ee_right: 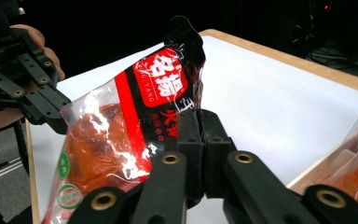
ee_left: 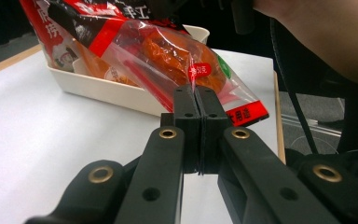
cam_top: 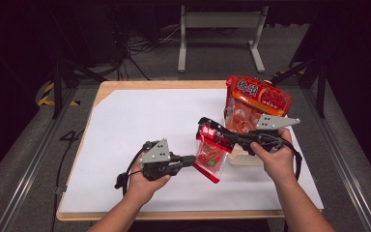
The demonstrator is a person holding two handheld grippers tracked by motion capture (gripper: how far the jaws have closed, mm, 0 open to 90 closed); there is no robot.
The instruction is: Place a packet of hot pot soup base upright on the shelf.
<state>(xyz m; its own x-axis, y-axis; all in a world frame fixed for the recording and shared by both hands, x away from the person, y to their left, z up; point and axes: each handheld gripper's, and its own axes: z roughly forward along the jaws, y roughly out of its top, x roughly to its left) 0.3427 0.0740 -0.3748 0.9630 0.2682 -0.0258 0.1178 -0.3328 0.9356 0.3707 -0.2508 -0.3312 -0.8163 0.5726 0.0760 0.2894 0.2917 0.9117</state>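
Red-labelled snack packet (cam_top: 212,147), Chinese print (partly legible "YANG"), hangs above my desk (cam_top: 140,121); my left gripper (cam_top: 192,159) and right gripper (cam_top: 221,134) both clench it.

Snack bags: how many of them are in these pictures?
2, perhaps more hidden. One small snack bag hangs above the white sheet, pinched between the left gripper and the right gripper. One larger bag stands in the cream tray at the right.
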